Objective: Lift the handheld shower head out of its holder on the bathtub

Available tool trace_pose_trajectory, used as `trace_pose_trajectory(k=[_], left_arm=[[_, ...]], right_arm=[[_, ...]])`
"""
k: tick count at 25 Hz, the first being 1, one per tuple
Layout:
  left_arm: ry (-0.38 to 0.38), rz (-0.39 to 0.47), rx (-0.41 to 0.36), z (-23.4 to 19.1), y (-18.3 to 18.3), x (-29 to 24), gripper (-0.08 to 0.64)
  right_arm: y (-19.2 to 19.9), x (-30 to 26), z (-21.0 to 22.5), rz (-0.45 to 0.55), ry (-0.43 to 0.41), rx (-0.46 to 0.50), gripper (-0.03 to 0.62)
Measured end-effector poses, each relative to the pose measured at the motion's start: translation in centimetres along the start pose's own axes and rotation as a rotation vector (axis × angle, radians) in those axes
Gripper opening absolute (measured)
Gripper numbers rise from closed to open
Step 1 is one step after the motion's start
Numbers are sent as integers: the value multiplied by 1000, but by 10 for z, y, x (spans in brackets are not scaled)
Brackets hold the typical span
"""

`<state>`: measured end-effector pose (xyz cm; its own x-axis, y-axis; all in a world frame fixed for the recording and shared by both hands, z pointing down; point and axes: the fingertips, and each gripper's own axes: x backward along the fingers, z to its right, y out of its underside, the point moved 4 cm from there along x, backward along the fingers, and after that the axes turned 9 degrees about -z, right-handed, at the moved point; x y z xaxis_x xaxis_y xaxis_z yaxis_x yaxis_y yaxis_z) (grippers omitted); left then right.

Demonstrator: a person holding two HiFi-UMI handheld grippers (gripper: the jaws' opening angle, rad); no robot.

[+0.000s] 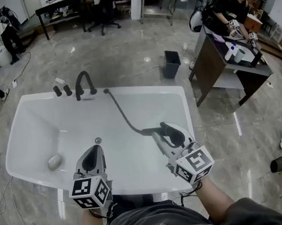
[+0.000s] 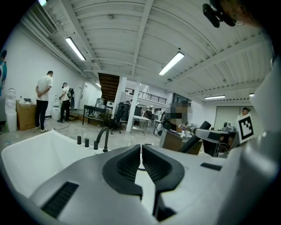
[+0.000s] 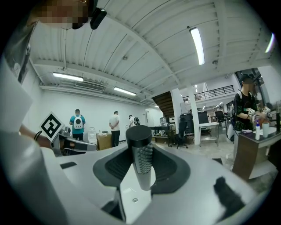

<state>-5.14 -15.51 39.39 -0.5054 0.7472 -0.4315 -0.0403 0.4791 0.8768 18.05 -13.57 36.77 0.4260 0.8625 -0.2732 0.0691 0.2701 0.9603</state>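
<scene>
The white bathtub (image 1: 143,90) lies below me in the head view. A dark hose (image 1: 123,115) runs from the far deck by the black faucet (image 1: 83,84) across the basin to the shower head (image 1: 151,131). My right gripper (image 1: 165,131) is shut on that head over the tub's right half. In the right gripper view the shower head (image 3: 141,158) stands upright between the pads, black cap up and nozzle face showing, with the right gripper (image 3: 141,170) clamped round its grey body. My left gripper (image 1: 95,149) hovers over the near middle of the tub; the left gripper (image 2: 141,165) is shut and empty.
Two black knobs (image 1: 62,90) stand left of the faucet. A drain (image 1: 98,140) and a grey lump (image 1: 55,161) lie in the basin. A black bin (image 1: 171,63) and a desk (image 1: 229,69) with a person stand beyond the tub on the right.
</scene>
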Motion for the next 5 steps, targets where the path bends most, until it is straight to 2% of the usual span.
trace_pose_trajectory(k=[5], left_arm=[[2,-1,1,6,3,-1,21]], right_arm=[[5,5,3,-8,-2,-3,143]])
